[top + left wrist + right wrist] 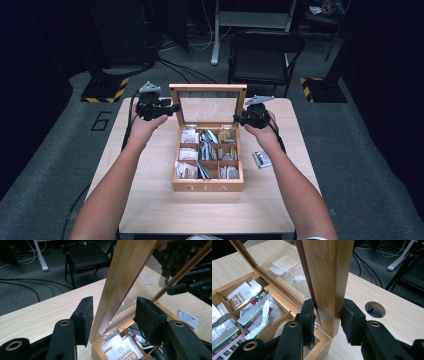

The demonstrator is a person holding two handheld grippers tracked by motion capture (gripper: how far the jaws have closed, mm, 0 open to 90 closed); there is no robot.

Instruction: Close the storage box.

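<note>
High view. A wooden tea box (pixel 207 187) stood at the middle of the pale table (pixel 150 200), its glass-paned lid (pixel 207 89) raised upright at the far side. I held my left gripper (pixel 172 108) at the lid's left edge and my right gripper (pixel 239 119) at its right edge. The 9 compartments held paper and foil sachets (pixel 189 152). 1 loose packet (pixel 261 159) lay on the table just right of the box. A black chair (pixel 265 55) stood beyond the table.

Left gripper view. My 2 jaws stood apart with the lid's wooden side rail rising between them. The left pad (pixel 85 317) lay against the rail or just beside it; the blur there left me unsure. The right pad (pixel 148 318) stood clear of the wood. No grip was made. White sachets (pixel 125 350) showed below in the open box.

Right gripper view. My 2 jaws bracketed the lid's other side rail (pixel 328 277), low down near the hinge. Both pads pressed on the wood, so this gripper was clamped on the lid. Printed foil sachets (pixel 259 315) filled the compartments to the left. A round cable hole (pixel 375 309) sat in the tabletop to the right.
</note>
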